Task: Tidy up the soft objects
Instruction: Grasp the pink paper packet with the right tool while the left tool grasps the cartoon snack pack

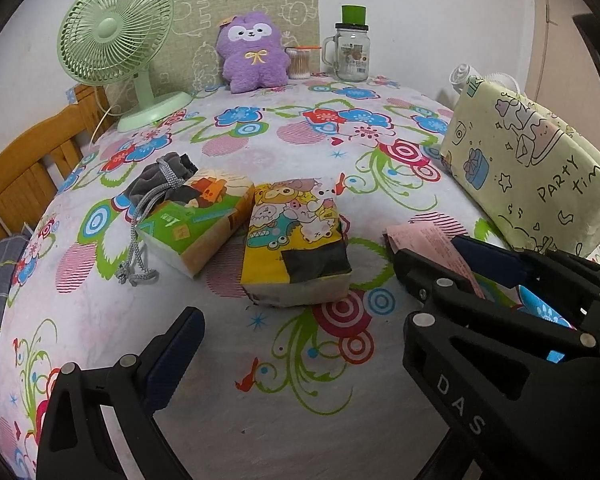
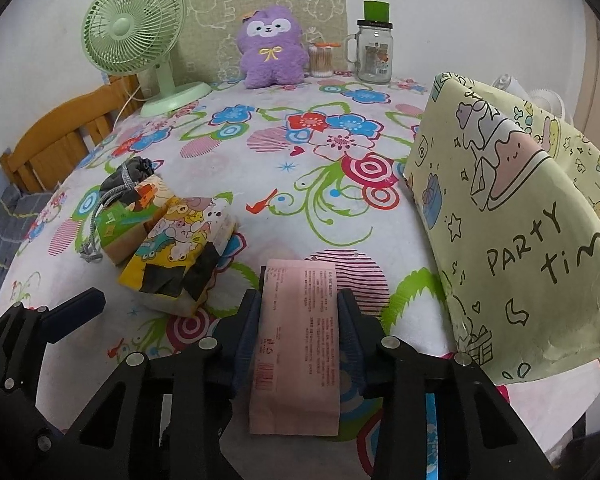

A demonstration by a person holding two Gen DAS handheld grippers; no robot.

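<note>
A yellow cartoon tissue pack (image 1: 296,240) (image 2: 180,252) lies mid-table beside a green-orange tissue pack (image 1: 196,216) (image 2: 132,220) with a grey drawstring pouch (image 1: 160,184) (image 2: 126,178) on it. My right gripper (image 2: 298,312) is shut on a pink tissue pack (image 2: 296,344), also visible in the left wrist view (image 1: 432,248). My left gripper (image 1: 300,320) is open and empty just in front of the yellow pack. A yellow "Party Time" paper bag (image 1: 528,168) (image 2: 512,216) lies at the right. A purple plush (image 1: 252,52) (image 2: 272,48) sits at the back.
A green desk fan (image 1: 120,44) (image 2: 136,36) stands back left. A glass mug jar (image 1: 352,52) (image 2: 374,52) and a cotton swab tub (image 1: 298,64) (image 2: 321,62) stand at the back. A wooden chair (image 1: 32,168) is left of the floral tablecloth (image 1: 300,136).
</note>
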